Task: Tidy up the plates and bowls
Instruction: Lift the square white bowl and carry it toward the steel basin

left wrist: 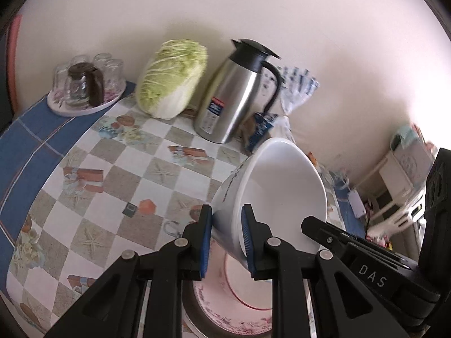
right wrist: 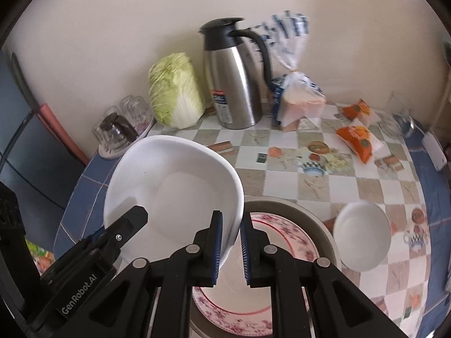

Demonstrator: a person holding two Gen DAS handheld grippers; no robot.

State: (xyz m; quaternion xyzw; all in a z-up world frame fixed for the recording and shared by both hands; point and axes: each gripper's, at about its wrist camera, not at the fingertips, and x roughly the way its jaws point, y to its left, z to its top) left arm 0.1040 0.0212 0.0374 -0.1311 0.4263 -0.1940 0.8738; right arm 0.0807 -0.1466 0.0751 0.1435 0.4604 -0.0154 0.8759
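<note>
Big white bowl point(right wrist: 172, 194): empty, tilted, held in the air above flowered plate point(right wrist: 284, 231).
Left gripper point(left wrist: 225, 242): jaws clenched on bowl rim.
Right gripper point(right wrist: 229, 246): jaws clenched on opposite rim.
Bowls: 2; small white bowl point(right wrist: 362, 236) empty, right of plate.
Tray point(left wrist: 84, 107): approx. 4 glasses upside down, 1 dark jug.
Bench point(left wrist: 157, 174): free room in the middle; cabbage point(left wrist: 172, 79), thermos point(left wrist: 236, 90) stand at wall.

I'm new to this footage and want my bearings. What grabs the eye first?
A big white bowl, tilted and held by its rim between both grippers, left and right, hangs over a floral plate. Behind it by the wall stand a steel jug and a cabbage. A small white bowl shows right of the plate.
</note>
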